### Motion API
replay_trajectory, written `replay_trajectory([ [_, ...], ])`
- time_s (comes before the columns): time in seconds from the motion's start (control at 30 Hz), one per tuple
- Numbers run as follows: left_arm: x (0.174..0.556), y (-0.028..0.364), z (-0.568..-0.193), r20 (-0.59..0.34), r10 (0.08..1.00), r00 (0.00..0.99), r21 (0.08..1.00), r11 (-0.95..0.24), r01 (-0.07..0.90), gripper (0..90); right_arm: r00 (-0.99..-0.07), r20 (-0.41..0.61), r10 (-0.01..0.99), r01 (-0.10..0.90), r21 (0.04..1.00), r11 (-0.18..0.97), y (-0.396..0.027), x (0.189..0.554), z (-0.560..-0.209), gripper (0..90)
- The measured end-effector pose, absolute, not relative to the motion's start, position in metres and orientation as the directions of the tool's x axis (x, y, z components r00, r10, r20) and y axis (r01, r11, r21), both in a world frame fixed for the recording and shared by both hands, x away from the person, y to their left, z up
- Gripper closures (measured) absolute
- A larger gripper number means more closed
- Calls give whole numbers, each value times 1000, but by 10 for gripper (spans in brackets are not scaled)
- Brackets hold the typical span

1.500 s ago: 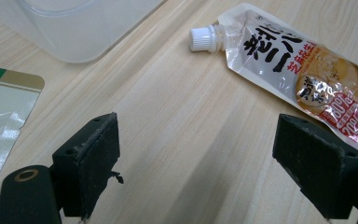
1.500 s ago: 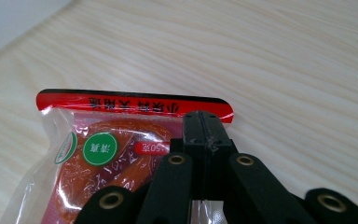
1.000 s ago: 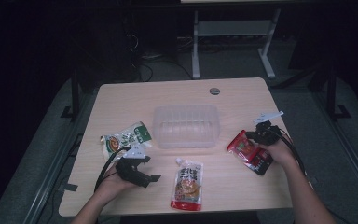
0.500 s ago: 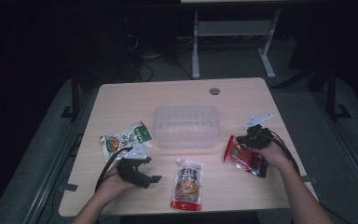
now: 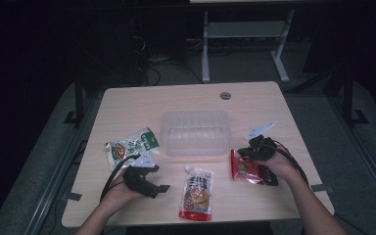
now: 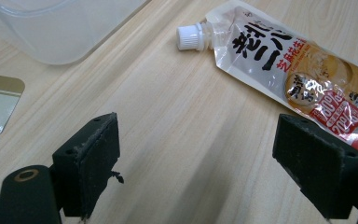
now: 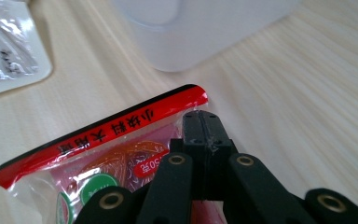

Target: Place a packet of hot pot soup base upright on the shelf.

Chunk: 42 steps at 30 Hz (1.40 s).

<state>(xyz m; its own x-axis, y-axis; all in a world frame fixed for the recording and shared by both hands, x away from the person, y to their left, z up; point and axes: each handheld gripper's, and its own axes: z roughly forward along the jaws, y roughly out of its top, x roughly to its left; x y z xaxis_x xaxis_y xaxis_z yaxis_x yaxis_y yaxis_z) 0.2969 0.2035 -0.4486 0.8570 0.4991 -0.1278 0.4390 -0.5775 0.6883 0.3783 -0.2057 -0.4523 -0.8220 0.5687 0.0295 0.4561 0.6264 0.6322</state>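
Transfer step: my right hand-held gripper [image 7: 200, 122] pinches the red snack packet [image 7: 107, 149]; next I lift it into the clear container [image 5: 195, 131]; left hand-held gripper [image 6: 205, 163] gapes wide.

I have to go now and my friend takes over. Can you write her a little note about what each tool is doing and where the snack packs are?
Right tool: shut on the red snack pack, holding it by one edge just right of the clear tub.
Left tool: open, holding nothing, low over the table near the front left.
Spout pouch: flat on the table in front of the tub.
Green pack: flat, left of the tub.
Done: red pack gripped.
Left: nothing shows inside the tub yet; probably all three packs go in.
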Motion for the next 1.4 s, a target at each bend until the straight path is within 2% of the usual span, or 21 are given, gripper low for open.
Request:
replay_trajectory([
  [0.27,297,204,-448,-125,494,860,692,-578,432,144,-829,22,559,446,630,636,-198,369,-445,900],
  [0.47,296,204,-448,-126,496,859,694,-575,433,144,-786,-1,618,480,629,611,-225,349,-433,900],
  [0.63,297,204,-449,-123,492,862,694,-578,429,144,-752,9,659,524,615,589,-250,334,-436,900],
  [0.83,298,202,-449,-123,487,865,690,-584,427,143,-719,-3,695,556,599,577,-264,340,-441,900],
  [1.1,297,201,-450,-128,485,865,689,-583,429,143,-743,26,669,555,583,594,-256,348,-450,900],
  [1.4,297,199,-451,-129,476,870,680,-596,427,143,-795,52,605,510,598,619,-239,347,-452,900],
])
